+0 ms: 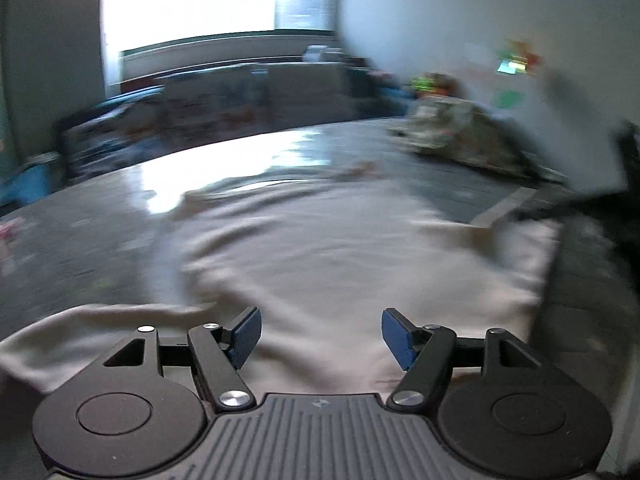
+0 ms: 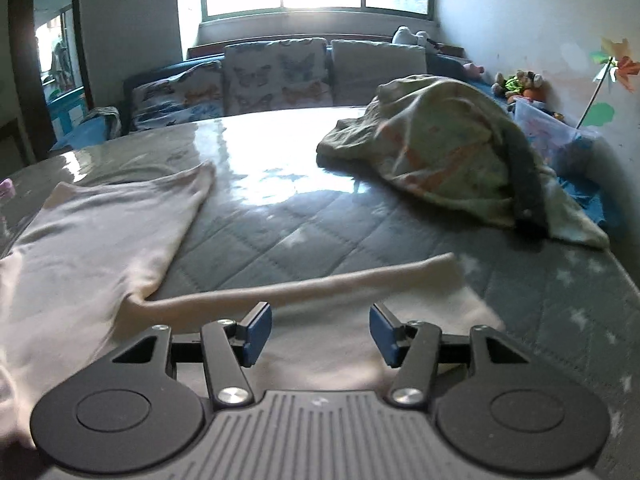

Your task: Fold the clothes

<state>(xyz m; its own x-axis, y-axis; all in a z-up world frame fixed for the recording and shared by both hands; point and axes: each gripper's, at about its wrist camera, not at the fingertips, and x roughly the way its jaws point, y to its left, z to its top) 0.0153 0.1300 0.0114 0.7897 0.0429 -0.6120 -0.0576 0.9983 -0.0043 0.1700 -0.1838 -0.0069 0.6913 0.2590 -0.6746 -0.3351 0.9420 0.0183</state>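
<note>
A pale pink garment (image 1: 340, 248) lies spread flat on the grey quilted mattress (image 1: 100, 216); the left wrist view is blurred. My left gripper (image 1: 321, 338) hovers over the near part of the cloth, jaws wide apart, nothing between them. In the right wrist view the same pink garment (image 2: 92, 232) stretches off to the left, with one long sleeve (image 2: 320, 284) running right across the mattress (image 2: 320, 220). My right gripper (image 2: 320, 332) is open just above the cloth near that sleeve, and its blue pads hold nothing.
A crumpled patterned blanket (image 2: 448, 152) with a dark garment on it lies at the far right of the mattress. Butterfly-print cushions (image 2: 276, 76) line the far edge under a bright window. Toys (image 2: 520, 84) and a wall sit on the right.
</note>
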